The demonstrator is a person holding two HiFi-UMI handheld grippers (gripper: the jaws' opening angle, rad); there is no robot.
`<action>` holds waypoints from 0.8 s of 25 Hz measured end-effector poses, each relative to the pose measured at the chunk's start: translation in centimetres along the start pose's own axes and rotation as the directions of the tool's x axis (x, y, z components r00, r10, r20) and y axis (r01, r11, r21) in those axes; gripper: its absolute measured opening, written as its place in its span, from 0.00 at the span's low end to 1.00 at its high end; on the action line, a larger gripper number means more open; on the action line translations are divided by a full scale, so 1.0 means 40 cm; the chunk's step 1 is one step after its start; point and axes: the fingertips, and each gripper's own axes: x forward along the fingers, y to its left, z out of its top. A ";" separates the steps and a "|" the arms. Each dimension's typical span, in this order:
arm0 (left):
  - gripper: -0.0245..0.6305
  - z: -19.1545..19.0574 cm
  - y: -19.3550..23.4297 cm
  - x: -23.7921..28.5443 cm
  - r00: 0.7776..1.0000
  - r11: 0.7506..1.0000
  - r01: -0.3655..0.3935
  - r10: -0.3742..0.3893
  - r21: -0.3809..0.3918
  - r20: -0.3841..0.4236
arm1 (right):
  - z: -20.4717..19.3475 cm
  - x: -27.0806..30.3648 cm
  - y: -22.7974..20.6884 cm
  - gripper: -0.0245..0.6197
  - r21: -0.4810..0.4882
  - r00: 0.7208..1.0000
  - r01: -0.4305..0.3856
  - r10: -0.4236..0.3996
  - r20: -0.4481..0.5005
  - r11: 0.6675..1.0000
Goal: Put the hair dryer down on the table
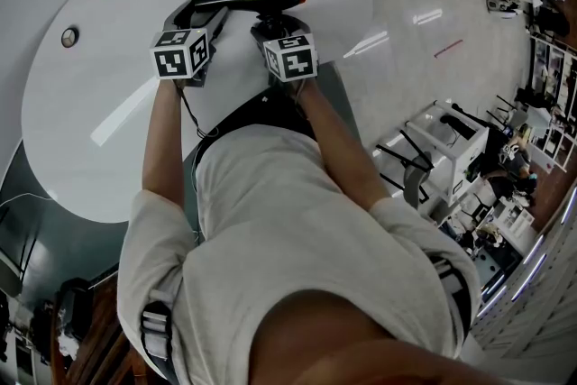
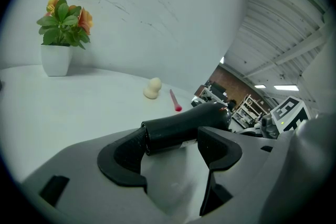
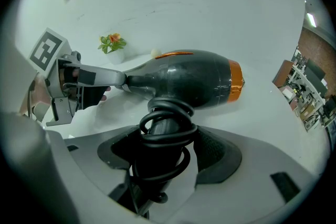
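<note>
1. Fingers (image 3: pixel 218 157) of the right gripper (image 3: pixel 168 152) clamp the handle of the hair dryer (image 3: pixel 194 78), its coiled cord (image 3: pixel 167 126) pinched in with it.
2. Fingers (image 2: pixel 123 157) of the left gripper (image 2: pixel 173 152) pinch the black nozzle.
3. The dryer lies level just over the white counter (image 1: pixel 108 104), orange end to the right; whether it touches is unclear.
4. A flower pot (image 2: pixel 56 57) stands farther back.
</note>
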 end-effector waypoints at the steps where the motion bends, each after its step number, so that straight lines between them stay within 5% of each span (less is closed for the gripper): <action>1: 0.53 0.000 0.000 0.000 1.000 1.000 0.000 0.000 0.000 0.000 | 0.000 0.000 0.000 0.52 0.000 1.000 0.000 0.000 0.001 1.000; 20: 0.53 -0.001 -0.009 -0.016 0.999 0.999 -0.035 0.034 0.015 0.020 | -0.006 -0.018 -0.004 0.52 0.032 0.999 0.014 -0.015 0.029 0.999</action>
